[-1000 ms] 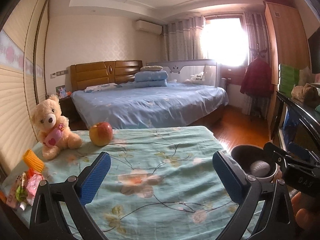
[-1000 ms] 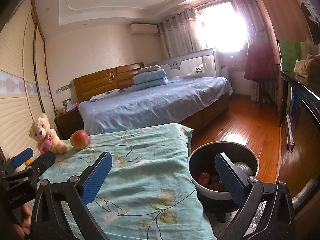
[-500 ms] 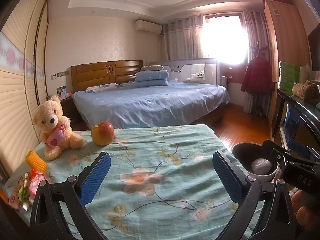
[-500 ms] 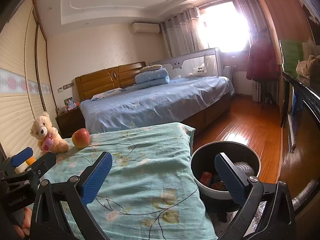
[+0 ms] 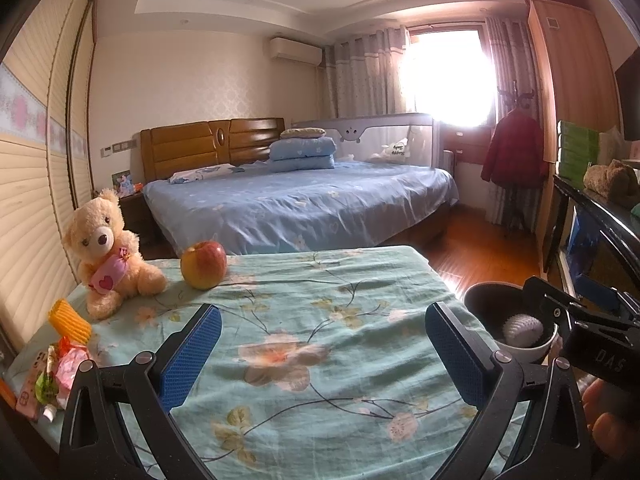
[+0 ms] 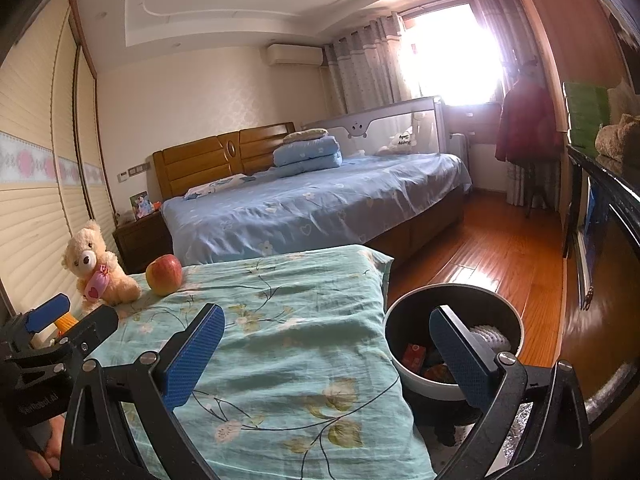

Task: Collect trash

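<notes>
Left gripper (image 5: 323, 354) jaws spread wide, empty, over the floral cloth (image 5: 320, 332). Right gripper (image 6: 327, 354) also wide apart, empty, at the cloth's right edge above the bin (image 6: 454, 384). Wrappers (image 5: 56, 372) piled at the near-left corner, orange foam sleeve (image 5: 69, 322) just behind them. Bin off the cloth's right side holds a white foam net (image 6: 490, 334) and red scraps (image 6: 414, 356). Farther back: teddy bear (image 5: 108, 248), apple (image 5: 203, 264) beside it, then blue bed (image 5: 304, 204).

Both wrist views face the bed (image 5: 304, 204) across the floral table (image 5: 320, 320)
</notes>
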{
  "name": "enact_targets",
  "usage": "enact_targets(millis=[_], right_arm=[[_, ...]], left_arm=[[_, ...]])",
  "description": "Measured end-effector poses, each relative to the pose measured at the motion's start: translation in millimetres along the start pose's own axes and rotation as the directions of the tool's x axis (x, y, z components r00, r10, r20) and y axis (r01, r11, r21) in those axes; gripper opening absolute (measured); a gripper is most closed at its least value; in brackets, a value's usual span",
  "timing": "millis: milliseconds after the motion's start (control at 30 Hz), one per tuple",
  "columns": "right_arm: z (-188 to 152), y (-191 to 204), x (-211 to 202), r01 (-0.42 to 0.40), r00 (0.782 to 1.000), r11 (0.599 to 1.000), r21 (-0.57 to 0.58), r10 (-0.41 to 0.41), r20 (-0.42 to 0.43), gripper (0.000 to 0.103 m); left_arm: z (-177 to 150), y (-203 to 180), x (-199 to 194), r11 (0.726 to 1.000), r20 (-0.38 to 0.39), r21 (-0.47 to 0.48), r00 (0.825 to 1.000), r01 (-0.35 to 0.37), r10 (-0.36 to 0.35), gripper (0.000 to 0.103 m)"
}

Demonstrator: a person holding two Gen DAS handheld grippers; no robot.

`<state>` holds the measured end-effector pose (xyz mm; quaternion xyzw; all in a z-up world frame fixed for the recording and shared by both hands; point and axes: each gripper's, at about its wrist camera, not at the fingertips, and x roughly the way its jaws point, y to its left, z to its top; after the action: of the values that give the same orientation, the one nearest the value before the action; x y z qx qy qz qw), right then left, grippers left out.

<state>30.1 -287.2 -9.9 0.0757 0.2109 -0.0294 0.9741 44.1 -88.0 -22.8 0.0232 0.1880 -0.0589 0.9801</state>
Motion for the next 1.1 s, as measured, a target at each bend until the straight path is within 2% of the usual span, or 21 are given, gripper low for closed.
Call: enact_targets(millis=[1100], right_arm=[[1.9, -0.1, -0.1, -0.002, 1.0, 1.0, -0.009, 0.002, 0.004, 0.103]], left_arm=[[-2.0, 0.1, 4.7, 1.0, -0.001, 0.005, 1.0, 0.012, -0.012, 0.103]])
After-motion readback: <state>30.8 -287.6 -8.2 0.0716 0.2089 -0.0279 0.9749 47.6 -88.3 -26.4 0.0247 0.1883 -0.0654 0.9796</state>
